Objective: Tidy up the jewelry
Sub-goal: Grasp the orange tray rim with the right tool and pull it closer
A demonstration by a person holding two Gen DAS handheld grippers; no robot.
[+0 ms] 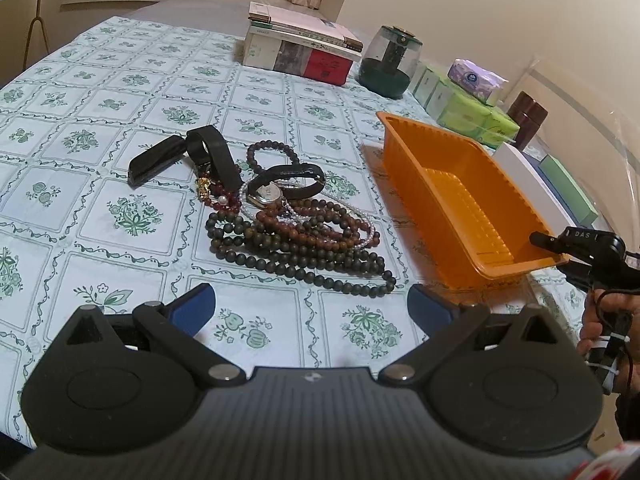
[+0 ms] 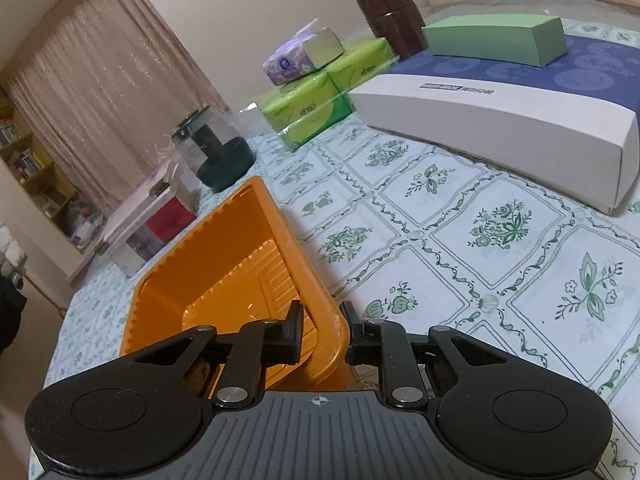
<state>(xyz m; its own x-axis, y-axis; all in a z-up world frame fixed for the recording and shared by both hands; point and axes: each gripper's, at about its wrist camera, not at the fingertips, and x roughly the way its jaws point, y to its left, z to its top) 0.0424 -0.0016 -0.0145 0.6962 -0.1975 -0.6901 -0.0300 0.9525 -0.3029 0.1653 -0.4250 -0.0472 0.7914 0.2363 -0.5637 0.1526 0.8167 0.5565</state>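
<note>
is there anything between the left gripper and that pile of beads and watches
Nothing visible. The left gripper is open, with only bare tablecloth between its tips and the jewelry pile. The orange tray stands off to the right, out of the path.

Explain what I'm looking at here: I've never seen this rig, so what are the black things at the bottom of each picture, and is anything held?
There is no robot arm: a person holds a two-finger gripper in each hand, and a fisheye camera on each one looks forward along its jaws. The left camera shows the left gripper, its jaws wide open and empty, over a floral tablecloth. Ahead lies a jewelry pile: bead strands, a wristwatch and a black strap. To its right stands an orange tray with nothing visible inside. The right camera shows the right gripper closed on that tray's near corner, one finger inside the rim and one outside. Books, tissue packs and boxes stand at the back.
</note>
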